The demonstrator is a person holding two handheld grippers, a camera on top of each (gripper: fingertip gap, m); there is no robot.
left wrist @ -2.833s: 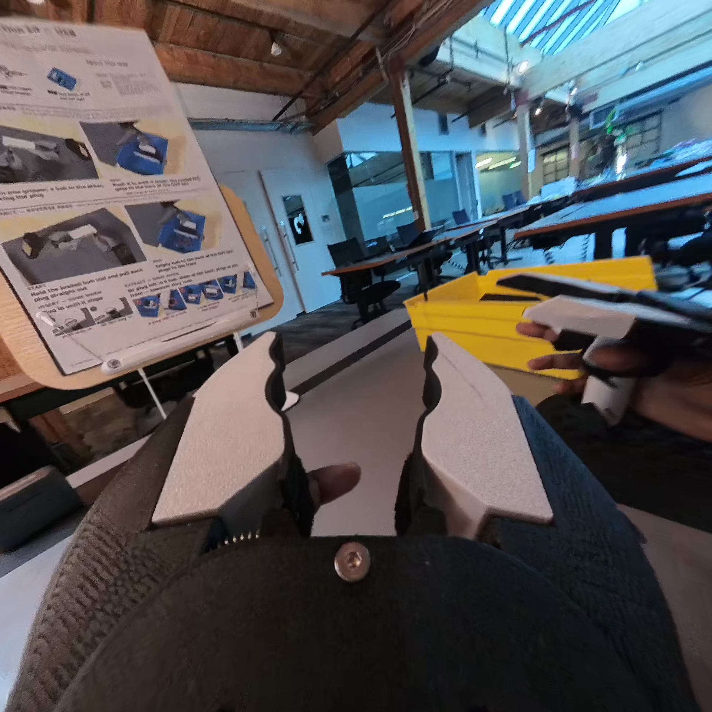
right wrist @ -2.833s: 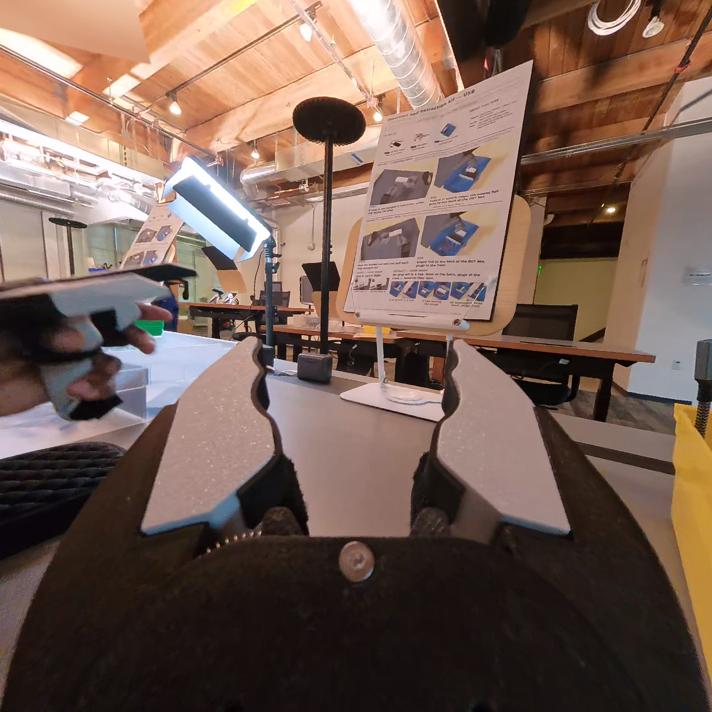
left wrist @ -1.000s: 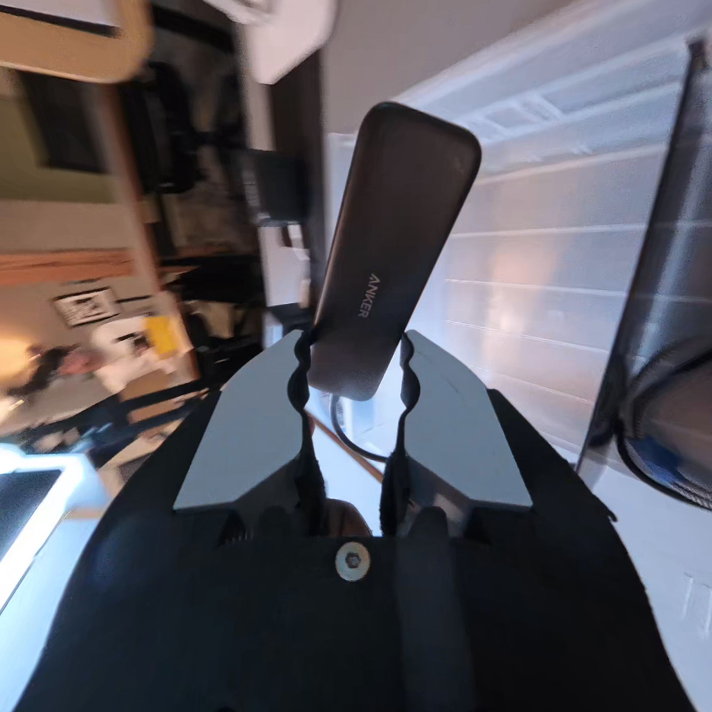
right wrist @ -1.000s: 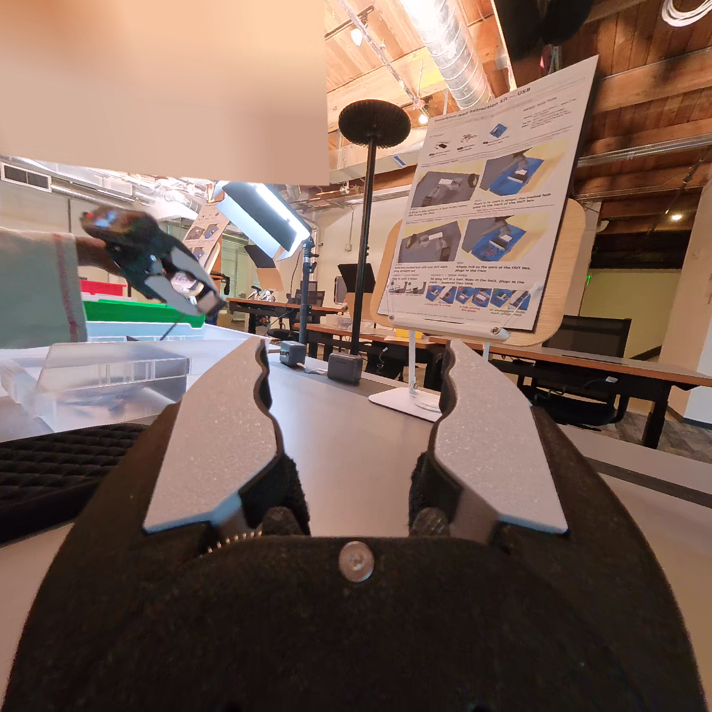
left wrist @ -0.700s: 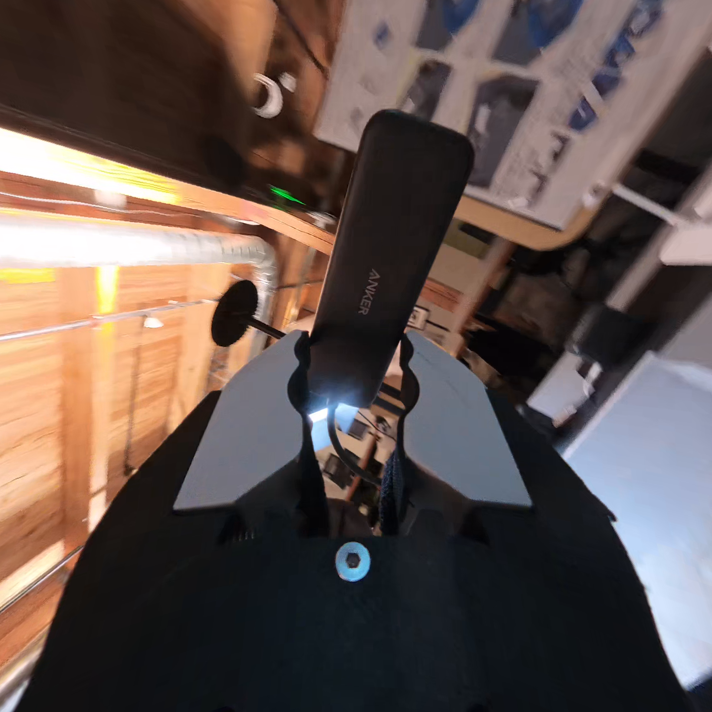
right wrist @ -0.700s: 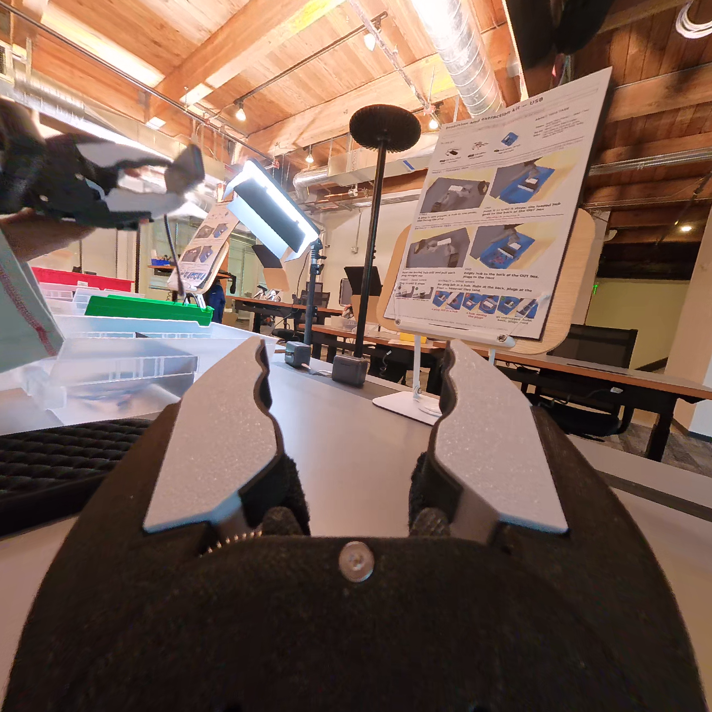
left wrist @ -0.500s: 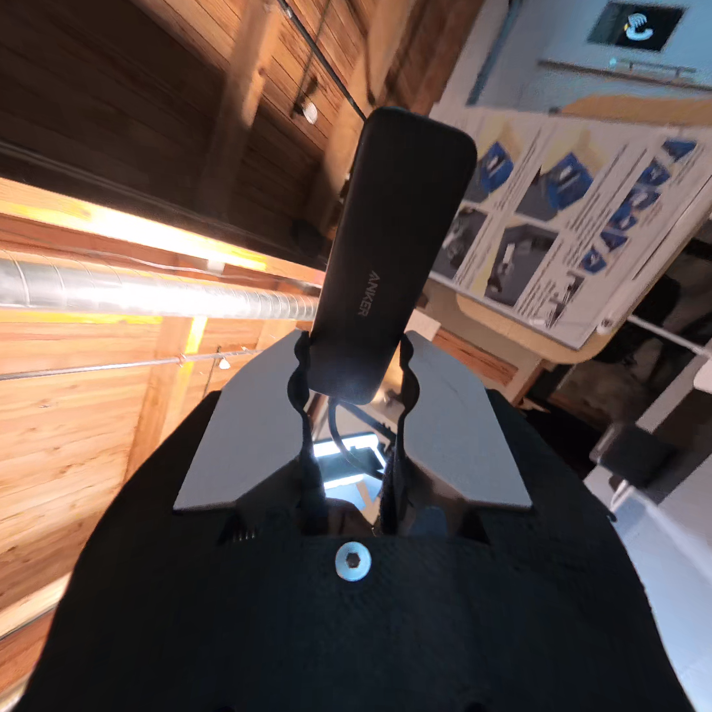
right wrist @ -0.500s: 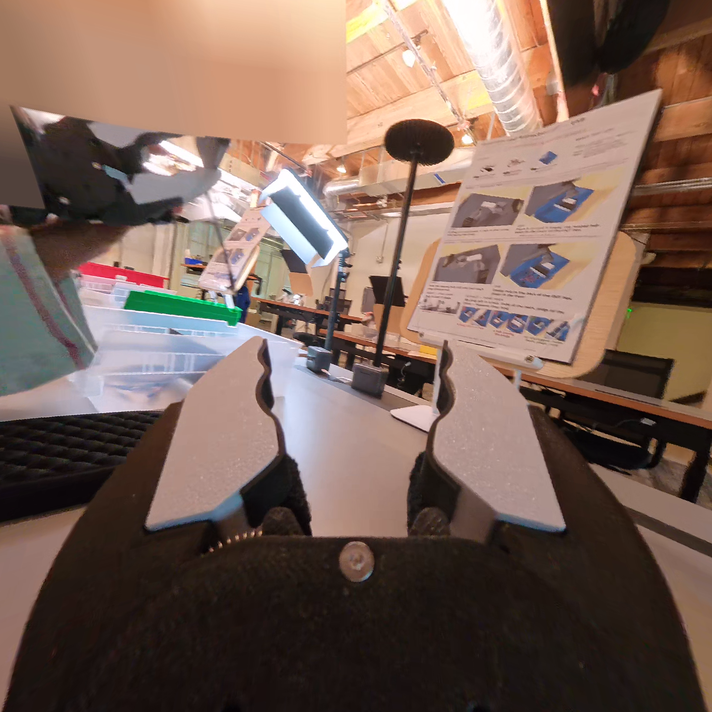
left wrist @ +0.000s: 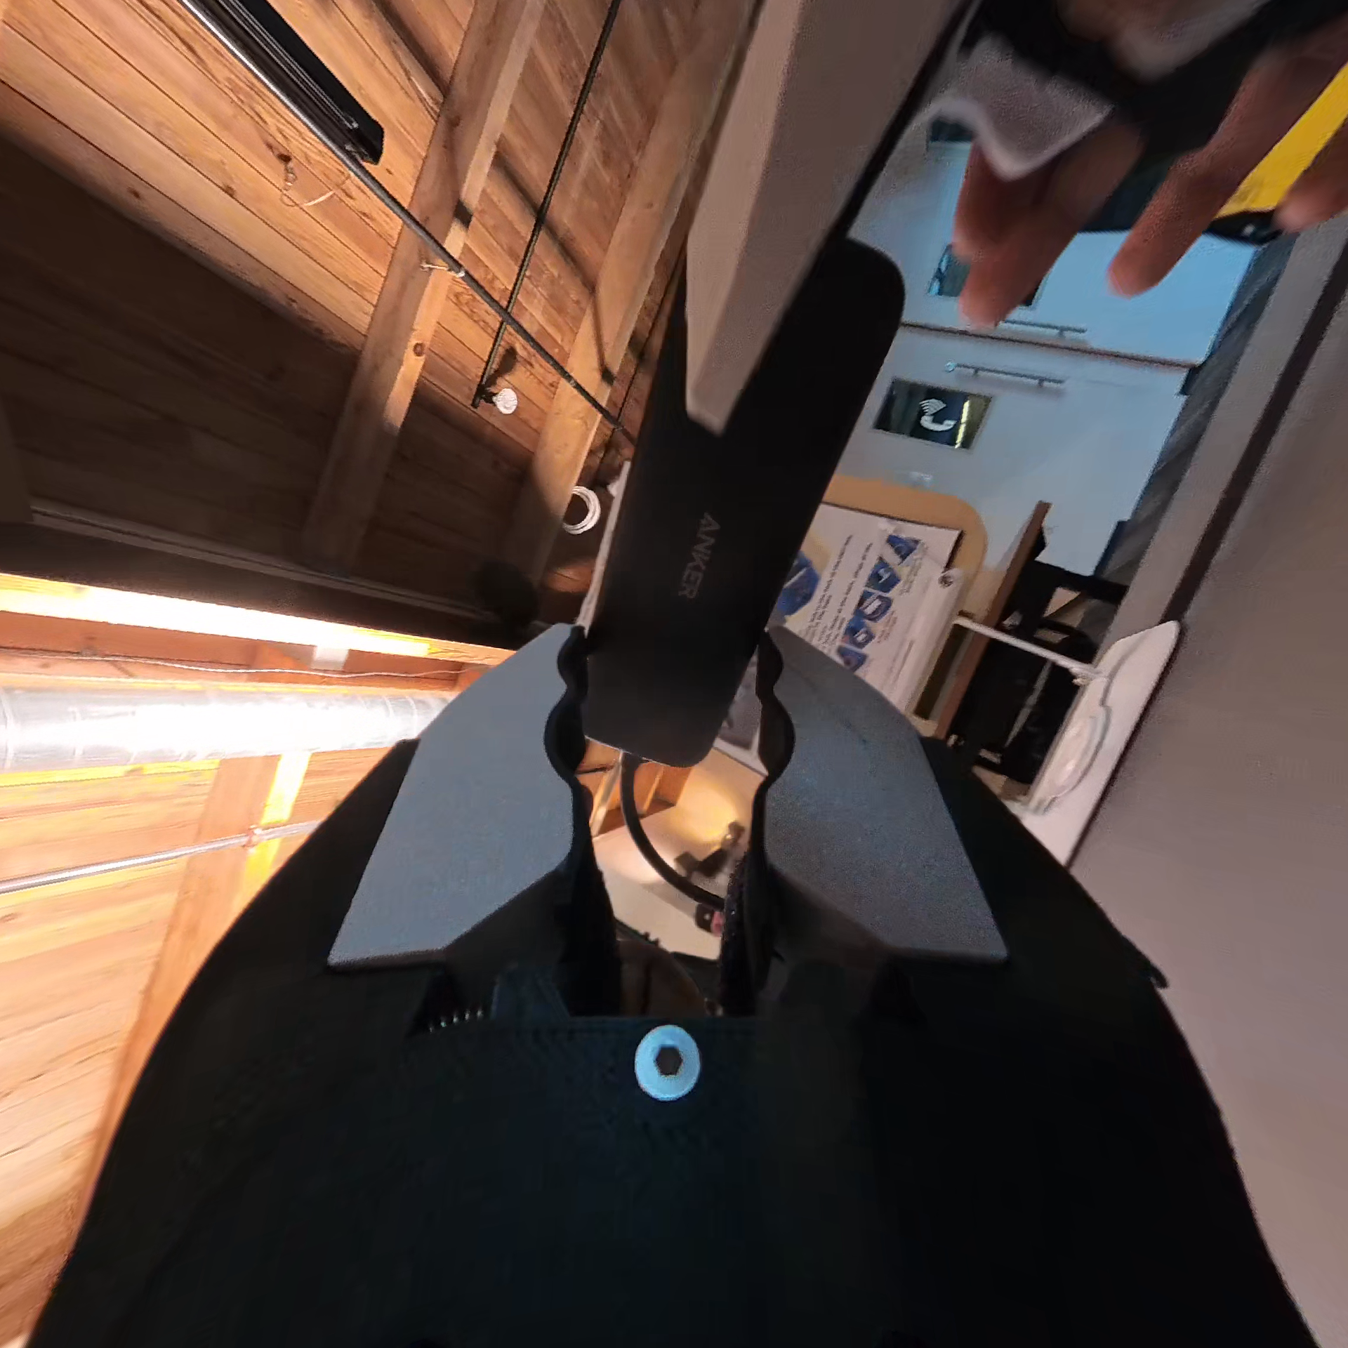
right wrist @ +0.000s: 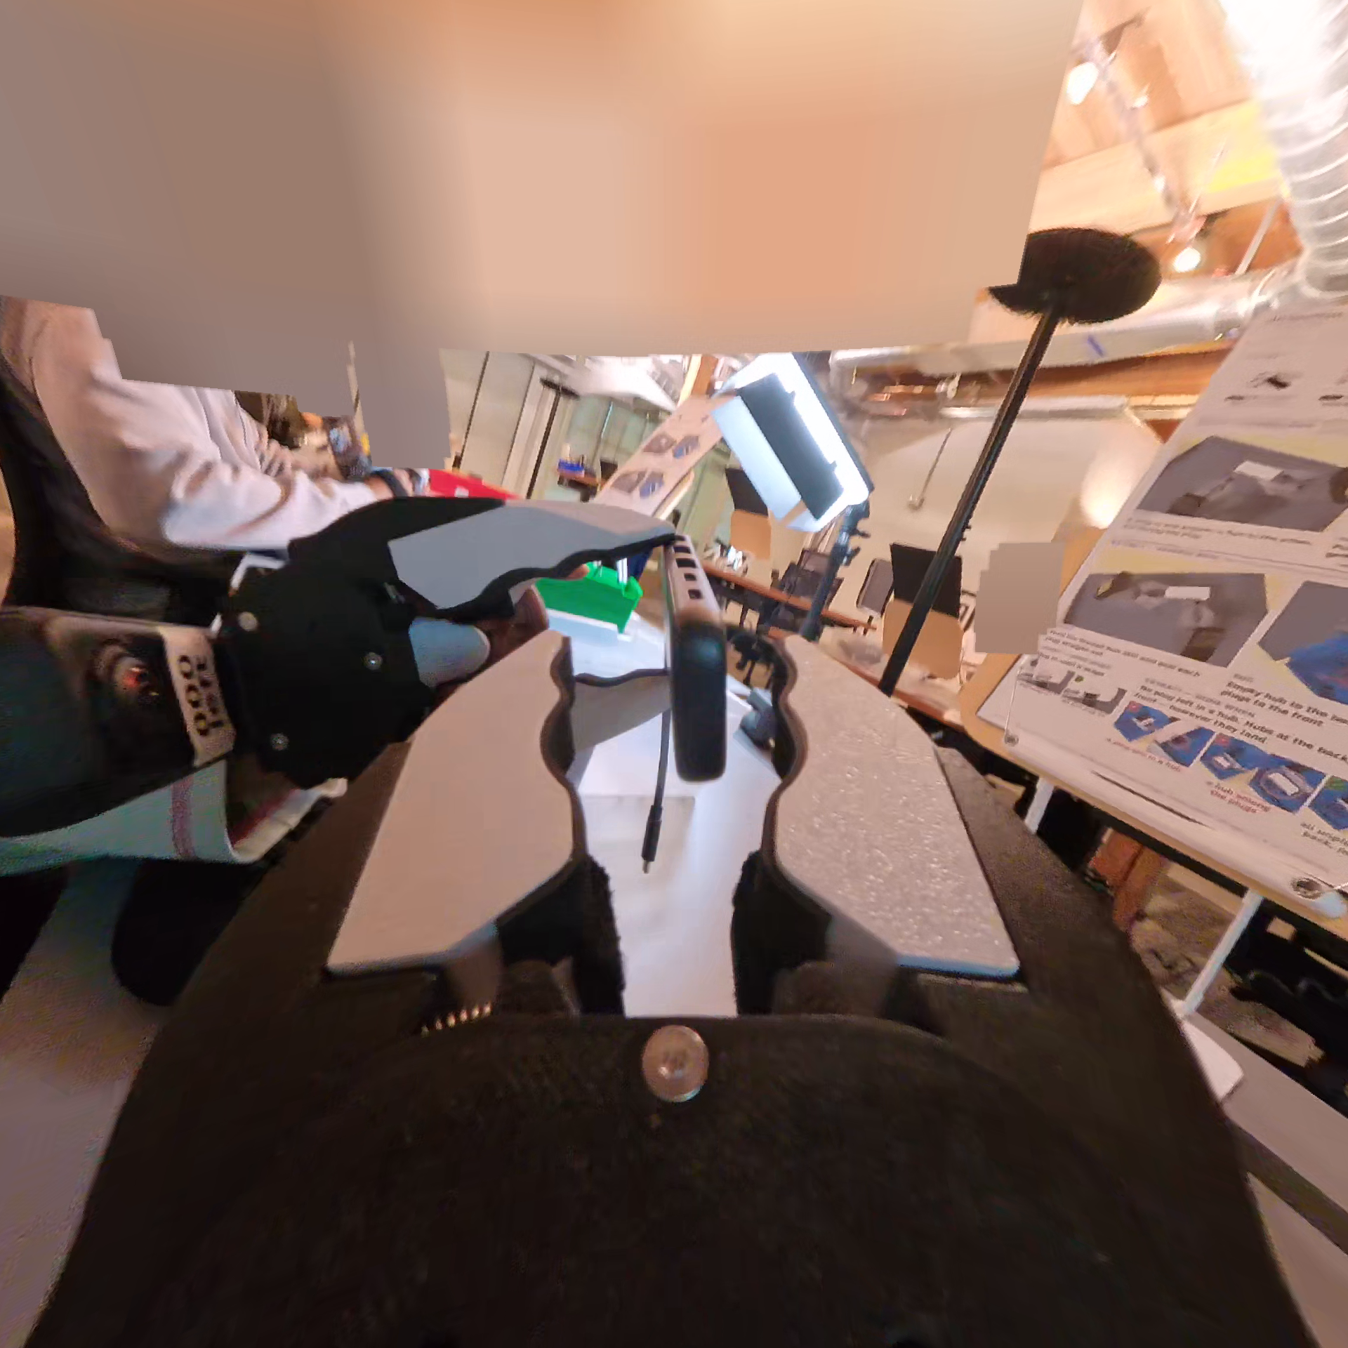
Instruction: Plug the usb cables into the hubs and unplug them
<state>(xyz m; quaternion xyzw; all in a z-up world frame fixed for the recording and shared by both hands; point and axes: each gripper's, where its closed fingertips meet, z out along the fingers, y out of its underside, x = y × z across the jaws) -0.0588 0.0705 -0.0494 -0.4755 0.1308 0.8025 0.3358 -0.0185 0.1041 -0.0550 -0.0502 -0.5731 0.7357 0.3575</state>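
My left gripper is shut on the cable end of a dark flat USB hub, which sticks out ahead of it; the view is rolled on its side. A light grey finger of my right gripper overlaps the hub's far end, with a hand behind it. In the right wrist view the left gripper comes in from the left, and the hub stands edge-on between my right gripper's spread fingers, with a gap on each side. The hub's short cable hangs free.
An instruction board on a white stand is at the right; it also shows in the left wrist view. A black pole with a round disc, a light panel and a green bin lie beyond. The grey table is below. Some 6 cm of space lies between my two pairs of fingers.
My left gripper closed on the hub, swung round and carried it to the right gripper. The right gripper turned left, and the hub now sits between its open fingers.
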